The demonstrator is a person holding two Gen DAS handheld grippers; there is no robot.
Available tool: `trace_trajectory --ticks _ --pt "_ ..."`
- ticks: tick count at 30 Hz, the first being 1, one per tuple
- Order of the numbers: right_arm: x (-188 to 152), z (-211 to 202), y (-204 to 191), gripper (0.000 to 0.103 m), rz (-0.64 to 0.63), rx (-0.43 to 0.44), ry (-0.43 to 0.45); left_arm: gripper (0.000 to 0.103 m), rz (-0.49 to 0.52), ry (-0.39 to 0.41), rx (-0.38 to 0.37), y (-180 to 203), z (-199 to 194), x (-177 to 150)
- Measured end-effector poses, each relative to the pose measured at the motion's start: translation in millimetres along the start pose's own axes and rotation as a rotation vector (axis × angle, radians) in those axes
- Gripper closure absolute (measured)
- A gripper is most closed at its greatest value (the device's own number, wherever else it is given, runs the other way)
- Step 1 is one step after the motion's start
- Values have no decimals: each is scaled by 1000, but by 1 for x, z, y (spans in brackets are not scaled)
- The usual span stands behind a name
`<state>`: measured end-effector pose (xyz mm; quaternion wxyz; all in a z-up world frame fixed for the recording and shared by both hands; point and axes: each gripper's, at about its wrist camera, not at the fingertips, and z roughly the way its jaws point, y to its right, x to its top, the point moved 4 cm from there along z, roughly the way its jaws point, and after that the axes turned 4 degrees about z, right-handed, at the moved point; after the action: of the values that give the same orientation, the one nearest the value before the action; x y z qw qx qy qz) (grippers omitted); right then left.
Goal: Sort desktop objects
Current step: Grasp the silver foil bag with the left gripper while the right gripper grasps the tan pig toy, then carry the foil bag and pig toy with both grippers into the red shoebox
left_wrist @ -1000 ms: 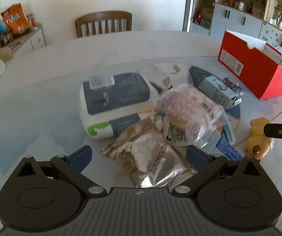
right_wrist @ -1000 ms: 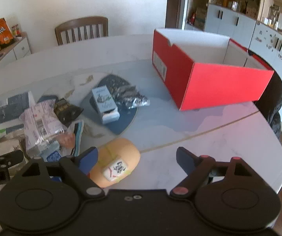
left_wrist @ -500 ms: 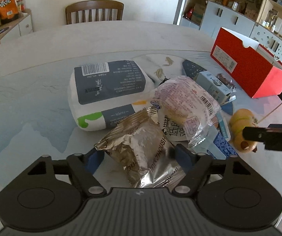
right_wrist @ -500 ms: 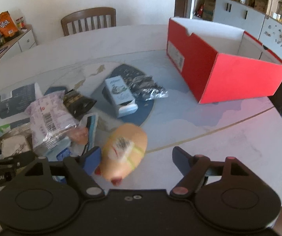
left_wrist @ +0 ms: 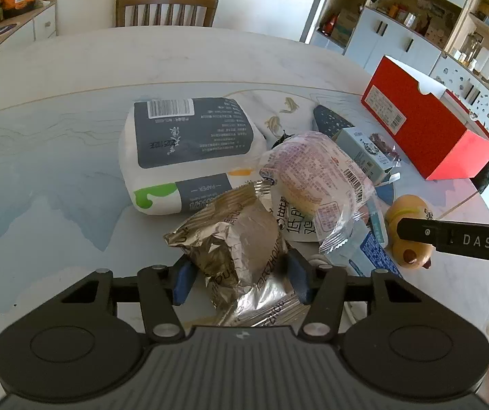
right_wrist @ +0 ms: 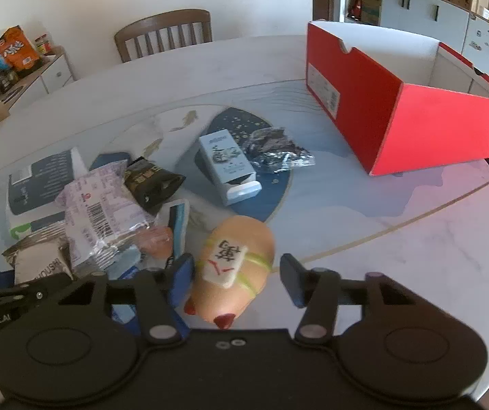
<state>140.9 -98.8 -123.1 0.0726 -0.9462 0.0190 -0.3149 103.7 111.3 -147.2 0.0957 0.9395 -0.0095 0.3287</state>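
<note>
My left gripper (left_wrist: 241, 278) is shut on a crinkled gold foil snack bag (left_wrist: 234, 242) at the near edge of the pile. My right gripper (right_wrist: 237, 278) is open around a peach pig toy (right_wrist: 234, 266) with a mahjong tile on its back; its left finger touches the toy, the right finger stands apart. The toy also shows in the left wrist view (left_wrist: 408, 229). A clear bread packet (left_wrist: 316, 184), a white and grey tissue pack (left_wrist: 190, 150) and a pale blue carton (right_wrist: 229, 167) lie on the table. An open red box (right_wrist: 411, 106) stands at the right.
A black snack bag (right_wrist: 150, 182) and a dark foil packet (right_wrist: 278, 153) lie by the carton. A blue packet (left_wrist: 371, 249) sits under the bread. A wooden chair (left_wrist: 166, 7) stands behind the round table (left_wrist: 56, 157). Cabinets (left_wrist: 415, 24) line the right wall.
My left gripper has closed on the gold foil bag. My right gripper has moved in so the pig toy sits between its narrowing fingers.
</note>
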Motion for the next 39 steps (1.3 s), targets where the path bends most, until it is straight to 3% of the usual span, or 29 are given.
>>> trace_trajectory --ticks 11,26,39 --pt "-1 -16 5 60 15 -10 23 62 -30 10 -30 -1 -12 -1" --pt "2 -53 -5 60 5 -18 96 62 -22 76 -134 10 -61 11" --pt "22 -100 8 60 -16 22 160 62 54 126 -223 55 -80 55"
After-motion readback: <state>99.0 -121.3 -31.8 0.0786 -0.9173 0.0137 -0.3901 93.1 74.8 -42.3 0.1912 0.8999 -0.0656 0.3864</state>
